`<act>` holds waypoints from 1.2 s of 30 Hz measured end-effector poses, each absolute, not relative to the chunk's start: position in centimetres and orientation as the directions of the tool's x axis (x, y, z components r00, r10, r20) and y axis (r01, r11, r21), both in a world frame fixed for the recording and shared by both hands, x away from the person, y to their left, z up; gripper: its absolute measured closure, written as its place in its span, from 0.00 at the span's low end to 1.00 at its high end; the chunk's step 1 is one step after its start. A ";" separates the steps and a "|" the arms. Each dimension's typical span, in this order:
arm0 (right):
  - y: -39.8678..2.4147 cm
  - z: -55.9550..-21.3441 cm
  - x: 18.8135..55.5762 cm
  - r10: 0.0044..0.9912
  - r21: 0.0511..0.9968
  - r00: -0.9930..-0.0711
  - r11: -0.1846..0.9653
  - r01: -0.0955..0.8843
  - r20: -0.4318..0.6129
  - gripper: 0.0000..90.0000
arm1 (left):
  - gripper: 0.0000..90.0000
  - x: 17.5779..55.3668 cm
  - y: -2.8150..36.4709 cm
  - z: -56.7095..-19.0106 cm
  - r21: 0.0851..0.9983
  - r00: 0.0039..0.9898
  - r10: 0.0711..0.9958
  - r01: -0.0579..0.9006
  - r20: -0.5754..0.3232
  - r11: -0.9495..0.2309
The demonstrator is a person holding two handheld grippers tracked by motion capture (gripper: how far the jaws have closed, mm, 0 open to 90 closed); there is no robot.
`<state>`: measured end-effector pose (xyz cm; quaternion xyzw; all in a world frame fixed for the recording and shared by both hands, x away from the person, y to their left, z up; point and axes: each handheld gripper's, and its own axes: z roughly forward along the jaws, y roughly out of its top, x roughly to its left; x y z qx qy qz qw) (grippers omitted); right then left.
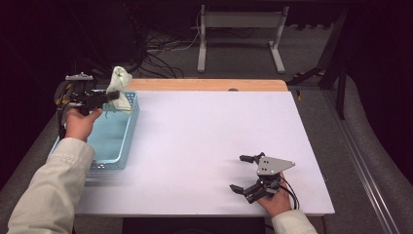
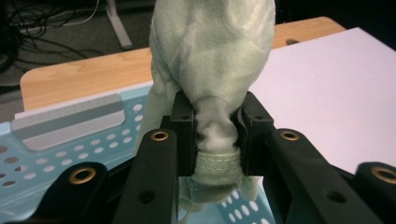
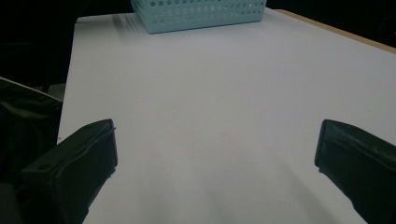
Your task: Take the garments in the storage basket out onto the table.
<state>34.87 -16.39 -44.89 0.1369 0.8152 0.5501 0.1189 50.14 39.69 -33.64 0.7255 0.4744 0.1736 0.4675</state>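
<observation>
Cloth (image 2: pixel 212 60): pale green, bunched, clamped in left gripper (image 1: pixel 113 95) jaws, held above far end of blue basket (image 1: pixel 127 141). Right gripper (image 1: pixel 246 173): jaws apart, empty, idle over table (image 1: pixel 204 146). Status, judged: pickup done; placing remains.

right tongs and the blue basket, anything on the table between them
Nothing: the stretch of white table between the open right tongs and the basket is bare. The high view and the right gripper view both show it.
</observation>
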 end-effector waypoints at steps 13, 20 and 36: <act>-16.4 -44.9 34.9 0.354 0.930 -0.934 0.357 0.091 -0.045 0.00 | 0.81 48.8 37.4 -31.6 0.890 0.584 0.789 0.442 -0.193 -0.110; -16.4 -44.9 34.8 0.354 0.930 -0.934 0.358 0.090 -0.046 0.00 | 0.81 48.1 35.7 -30.6 0.904 0.631 0.753 0.411 -0.186 -0.120; -16.4 -44.9 34.8 0.354 0.930 -0.934 0.357 0.090 -0.045 0.00 | 0.81 46.8 32.5 -29.4 0.927 0.710 0.681 0.355 -0.181 -0.123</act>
